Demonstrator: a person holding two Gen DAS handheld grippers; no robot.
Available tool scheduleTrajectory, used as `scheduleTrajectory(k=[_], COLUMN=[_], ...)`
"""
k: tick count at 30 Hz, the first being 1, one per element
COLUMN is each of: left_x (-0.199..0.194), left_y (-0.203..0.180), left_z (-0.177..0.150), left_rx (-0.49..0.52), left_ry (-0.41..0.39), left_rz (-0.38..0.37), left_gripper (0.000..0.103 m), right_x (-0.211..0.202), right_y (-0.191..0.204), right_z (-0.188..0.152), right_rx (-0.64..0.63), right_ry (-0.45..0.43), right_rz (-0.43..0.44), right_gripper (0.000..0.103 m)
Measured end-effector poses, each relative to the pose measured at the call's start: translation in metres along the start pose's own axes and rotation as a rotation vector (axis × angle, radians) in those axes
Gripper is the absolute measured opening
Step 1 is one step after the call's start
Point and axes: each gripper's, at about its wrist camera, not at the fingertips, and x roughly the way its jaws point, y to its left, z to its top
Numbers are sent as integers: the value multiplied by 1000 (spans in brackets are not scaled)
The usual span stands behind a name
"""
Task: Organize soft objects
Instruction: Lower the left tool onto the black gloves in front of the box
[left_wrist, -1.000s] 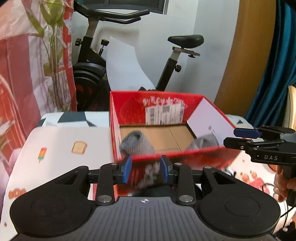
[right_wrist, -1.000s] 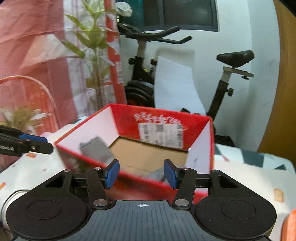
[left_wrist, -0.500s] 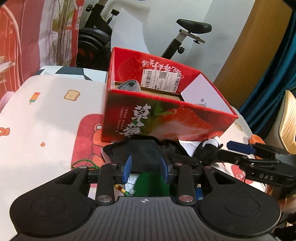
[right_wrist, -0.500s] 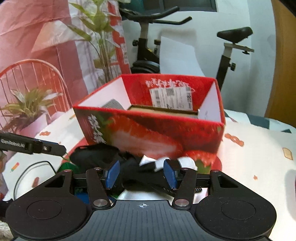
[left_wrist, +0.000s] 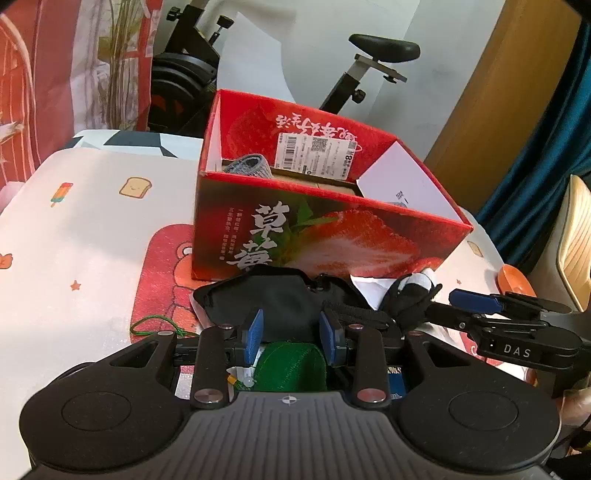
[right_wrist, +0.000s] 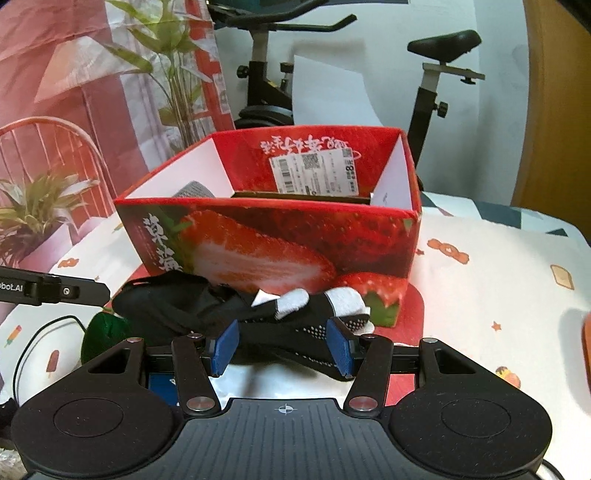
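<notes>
From where I stand, the red strawberry box sits on a tabletop covered with a white cloth printed with toast and ice lollies. In the left wrist view the box fills the centre towards twelve o'clock, its top open, and a grey knitted piece lies inside against the wall at about eleven o'clock. The same grey piece shows in the right wrist view, tucked in the box's left corner.

Just in front of the box lies a heap of soft things. A black cloth pouch lies flat, touching the box's front wall. At its three o'clock side lie black socks with white toes, bunched together and spotted with small white dots underneath. A green knitted piece lies nearest the left gripper, at six o'clock from the pouch, with a green cord trailing off at nine o'clock.

The left gripper hangs over the green piece with its blue pads set narrow and apart, holding nothing. The right gripper hovers over the dotted socks, its pads parted at a middling width, one on each side of the fabric; I cannot tell whether they touch it. An exercise bike stands behind the tabletop.
</notes>
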Motion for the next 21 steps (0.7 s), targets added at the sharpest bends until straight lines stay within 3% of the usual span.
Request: scheduleTrajectory(k=[13, 21], left_x=[1, 3], left_y=[0, -2], left_z=[1, 5], left_rx=[-8, 3], left_ry=[2, 6], left_rz=[5, 2], left_gripper=[35, 35], right_x=[3, 2], right_y=[0, 4], right_z=[-2, -4], right_rx=[-8, -100], right_ry=[8, -4], right_rz=[0, -36], right_gripper=[50, 67])
